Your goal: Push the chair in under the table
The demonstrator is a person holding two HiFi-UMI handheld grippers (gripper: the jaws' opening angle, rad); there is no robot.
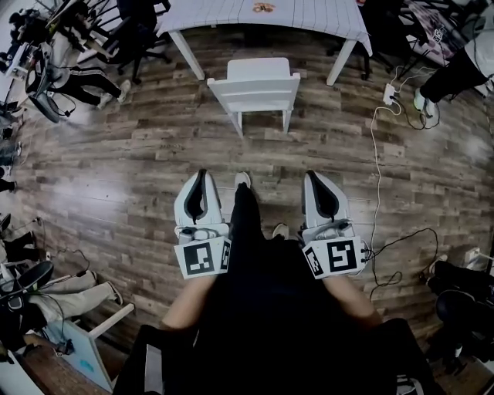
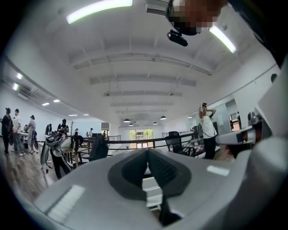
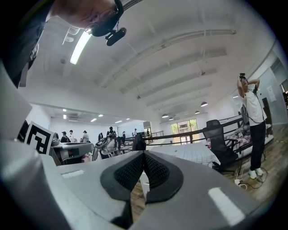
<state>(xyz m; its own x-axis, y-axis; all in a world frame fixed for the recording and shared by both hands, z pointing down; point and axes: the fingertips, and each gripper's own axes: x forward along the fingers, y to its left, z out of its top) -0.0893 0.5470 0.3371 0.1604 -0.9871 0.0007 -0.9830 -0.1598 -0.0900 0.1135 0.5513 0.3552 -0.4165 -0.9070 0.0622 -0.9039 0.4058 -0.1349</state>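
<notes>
— What is laid out here?
— A white table (image 1: pixel 231 15) is seen at the far edge of the wooden floor (image 1: pixel 116 154). The white chair (image 1: pixel 255 86) is set just before it, not pushed under.
— And the claws?
— The left claw (image 1: pixel 202 173) and right claw (image 1: pixel 311 174) are held level, closed on nothing, well apart from the chair.

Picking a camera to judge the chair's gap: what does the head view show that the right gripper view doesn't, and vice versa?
Head view only: the whole white chair, pulled out from the table, and the left gripper. Right gripper view only: ceiling lights and a standing person. Both: the table and the shut right gripper.
</notes>
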